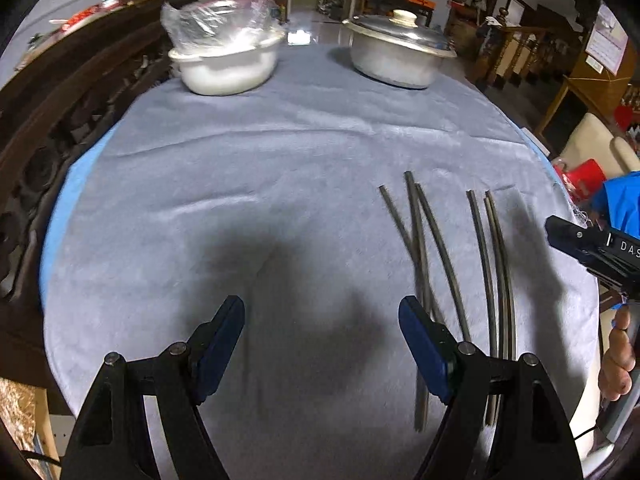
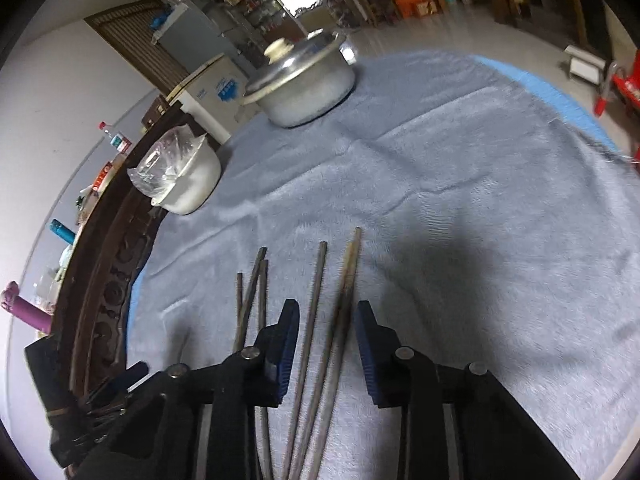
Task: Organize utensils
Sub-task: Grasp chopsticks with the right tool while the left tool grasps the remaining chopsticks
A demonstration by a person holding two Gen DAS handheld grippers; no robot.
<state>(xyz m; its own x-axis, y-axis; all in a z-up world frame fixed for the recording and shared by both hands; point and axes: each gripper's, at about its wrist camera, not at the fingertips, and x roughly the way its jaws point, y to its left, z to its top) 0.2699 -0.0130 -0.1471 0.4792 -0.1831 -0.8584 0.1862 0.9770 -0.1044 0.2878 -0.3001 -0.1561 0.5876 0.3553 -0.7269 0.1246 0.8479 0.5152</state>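
Left wrist: pot [image 1: 398,50] beyond chopsticks [image 1: 442,248].

Near ends of chopsticks [image 2: 316,344] run under the right gripper [image 2: 327,344] body and off the bottom edge. Left gripper's [image 1: 321,344] right finger [image 1: 424,348] covers part of chopsticks. White bowl [image 1: 228,68] contents obscured by crumpled plastic bag [image 1: 216,20]. Lidded metal pot [image 1: 400,52]: contents hidden.
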